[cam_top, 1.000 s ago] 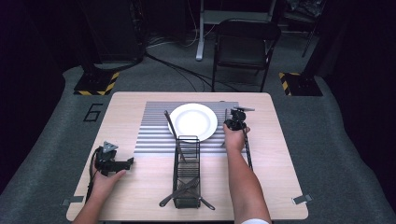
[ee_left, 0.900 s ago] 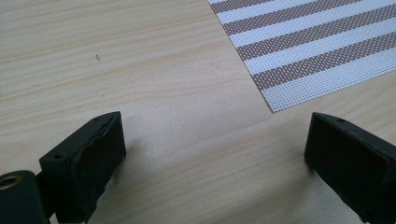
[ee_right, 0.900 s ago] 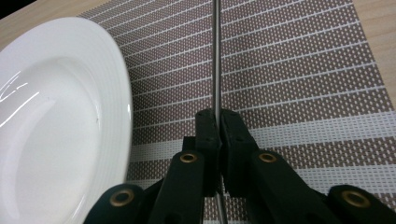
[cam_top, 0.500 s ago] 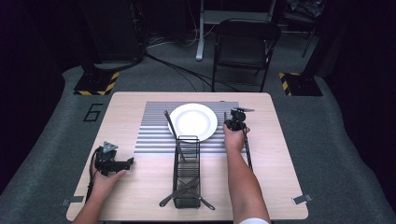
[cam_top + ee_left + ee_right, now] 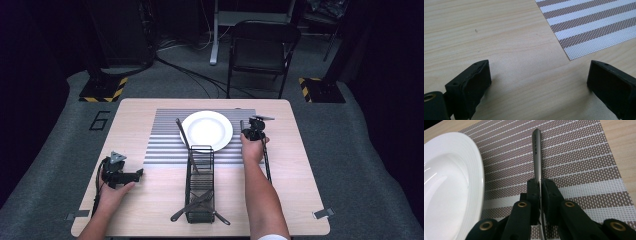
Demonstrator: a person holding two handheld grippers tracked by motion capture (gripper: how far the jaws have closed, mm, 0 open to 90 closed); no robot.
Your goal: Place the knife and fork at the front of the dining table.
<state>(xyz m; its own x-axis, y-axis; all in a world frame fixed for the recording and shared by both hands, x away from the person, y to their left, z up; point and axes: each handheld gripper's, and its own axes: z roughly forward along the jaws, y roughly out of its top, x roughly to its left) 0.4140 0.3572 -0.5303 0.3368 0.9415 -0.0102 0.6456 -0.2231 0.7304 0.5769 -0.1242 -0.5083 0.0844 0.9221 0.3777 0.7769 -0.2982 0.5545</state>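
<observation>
Our right gripper point(image 5: 540, 188) pinches a slim steel utensil point(image 5: 537, 152) by its handle, lying on the mat point(image 5: 579, 157) beside the plate point(image 5: 451, 185): stiff, light, likely slippery, best held mid-handle; our left gripper's point(image 5: 539, 82) fingers stand open over the tabletop point(image 5: 486, 30).

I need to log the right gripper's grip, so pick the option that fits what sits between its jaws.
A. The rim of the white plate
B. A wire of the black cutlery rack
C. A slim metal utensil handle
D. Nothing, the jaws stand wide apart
C: in the right gripper view the right gripper has its jaws pressed together on a slim metal utensil handle that lies over the striped placemat, beside the white plate.
</observation>
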